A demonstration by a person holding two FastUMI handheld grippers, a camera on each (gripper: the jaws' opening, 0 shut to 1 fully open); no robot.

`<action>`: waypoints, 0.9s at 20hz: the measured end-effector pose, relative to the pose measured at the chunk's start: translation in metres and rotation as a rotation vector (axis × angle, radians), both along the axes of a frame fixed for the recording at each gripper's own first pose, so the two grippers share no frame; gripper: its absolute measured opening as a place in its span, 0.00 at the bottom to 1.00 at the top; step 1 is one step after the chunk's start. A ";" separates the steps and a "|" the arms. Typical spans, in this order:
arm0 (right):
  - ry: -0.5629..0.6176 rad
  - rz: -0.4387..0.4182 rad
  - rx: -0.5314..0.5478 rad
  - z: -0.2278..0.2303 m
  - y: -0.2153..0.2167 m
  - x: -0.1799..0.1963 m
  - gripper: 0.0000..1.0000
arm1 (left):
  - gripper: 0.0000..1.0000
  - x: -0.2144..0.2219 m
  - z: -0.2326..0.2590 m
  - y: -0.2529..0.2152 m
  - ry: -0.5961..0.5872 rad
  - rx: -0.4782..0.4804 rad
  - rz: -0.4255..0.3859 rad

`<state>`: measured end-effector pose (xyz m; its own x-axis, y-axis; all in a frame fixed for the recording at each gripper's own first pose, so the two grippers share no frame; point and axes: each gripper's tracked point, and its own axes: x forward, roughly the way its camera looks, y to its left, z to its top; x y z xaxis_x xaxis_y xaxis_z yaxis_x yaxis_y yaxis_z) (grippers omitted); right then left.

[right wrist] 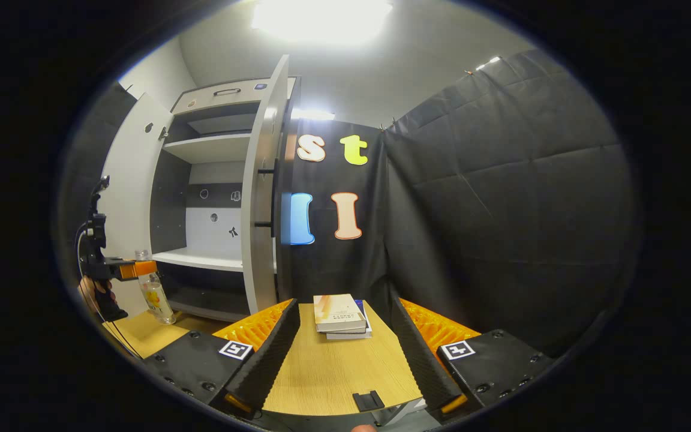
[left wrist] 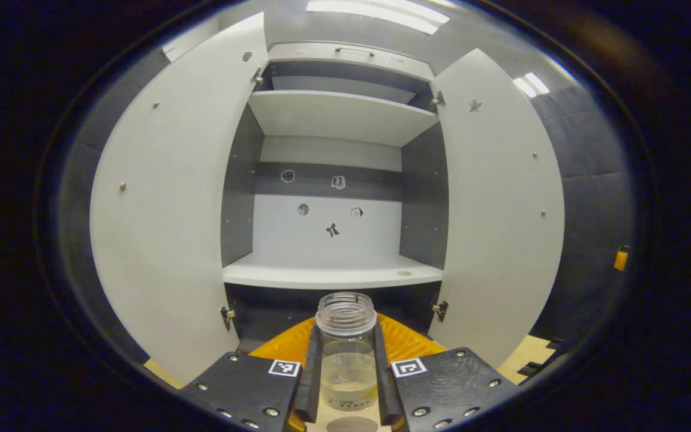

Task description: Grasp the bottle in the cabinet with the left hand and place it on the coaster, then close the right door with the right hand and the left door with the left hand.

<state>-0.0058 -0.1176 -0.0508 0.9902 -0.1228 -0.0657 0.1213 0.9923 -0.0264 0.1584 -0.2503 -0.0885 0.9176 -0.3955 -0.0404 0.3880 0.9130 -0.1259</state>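
Wooden table [right wrist: 327, 372] w/ stacked books [right wrist: 341, 315], small black clip [right wrist: 367, 399] at near edge.

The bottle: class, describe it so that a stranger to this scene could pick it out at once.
Start at the tall white cabinet with both doors swung open. Just in front of its lower shelf, the left gripper is shut on a small clear bottle, held upright. It has no cap, shows a threaded neck, and holds a little clear liquid.

Staged recording booth, quilted black cloth walls [right wrist: 501, 180], strip ceiling lights [left wrist: 375, 13], white two-door cabinet with grey interior [left wrist: 333, 180], light wooden worktop [right wrist: 333, 366], stacked books [right wrist: 341, 315]
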 end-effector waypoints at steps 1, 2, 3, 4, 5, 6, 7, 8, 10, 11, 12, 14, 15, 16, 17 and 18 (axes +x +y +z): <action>0.000 0.001 -0.009 0.000 0.000 0.000 0.98 | 0.40 -0.002 -0.011 -0.002 0.010 0.005 -0.005; 0.002 0.001 -0.018 -0.001 0.001 0.000 0.98 | 0.40 -0.004 -0.022 -0.003 0.019 0.009 -0.006; 0.005 0.000 -0.024 -0.003 0.000 -0.001 0.98 | 0.40 -0.006 -0.032 -0.005 0.026 0.016 -0.011; 0.007 -0.002 -0.026 -0.004 0.000 -0.001 0.98 | 0.39 -0.007 -0.040 -0.008 0.027 0.020 -0.019; 0.010 -0.004 -0.024 -0.007 0.001 -0.001 0.98 | 0.39 -0.009 -0.049 -0.011 0.029 0.027 -0.026; 0.017 -0.006 -0.019 -0.010 0.001 0.001 0.98 | 0.40 -0.011 -0.058 -0.013 0.034 0.035 -0.033; 0.025 -0.005 -0.014 -0.015 0.002 0.000 0.98 | 0.40 -0.013 -0.068 -0.016 0.038 0.038 -0.039; 0.034 -0.001 -0.012 -0.017 0.004 0.001 0.98 | 0.40 -0.015 -0.076 -0.018 0.044 0.038 -0.044; 0.047 0.009 -0.023 -0.021 0.007 0.001 0.98 | 0.39 -0.019 -0.089 -0.023 0.054 0.030 -0.054; 0.051 0.011 -0.029 -0.022 0.006 0.002 0.98 | 0.40 -0.021 -0.096 -0.026 0.054 0.031 -0.057; 0.053 0.013 -0.031 -0.023 0.006 0.002 0.96 | 0.39 -0.021 -0.102 -0.027 0.055 0.038 -0.058; 0.057 0.016 -0.028 -0.025 0.008 0.003 0.96 | 0.40 -0.022 -0.117 -0.028 0.065 0.057 -0.052; 0.060 0.016 -0.029 -0.026 0.008 0.003 0.98 | 0.40 -0.021 -0.125 -0.028 0.074 0.061 -0.050; 0.065 0.017 -0.033 -0.027 0.007 0.003 0.98 | 0.40 -0.020 -0.133 -0.029 0.085 0.060 -0.051; 0.069 0.016 -0.038 -0.028 0.006 0.004 0.98 | 0.40 -0.023 -0.143 -0.031 0.098 0.057 -0.050; 0.072 0.019 -0.041 -0.029 0.006 0.004 0.98 | 0.39 -0.025 -0.149 -0.032 0.103 0.053 -0.049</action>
<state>-0.0018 -0.1111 -0.0797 0.9853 -0.1079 -0.1325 0.0987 0.9923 -0.0746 0.1334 -0.2821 -0.2375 0.8870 -0.4348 -0.1553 0.4201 0.8996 -0.1195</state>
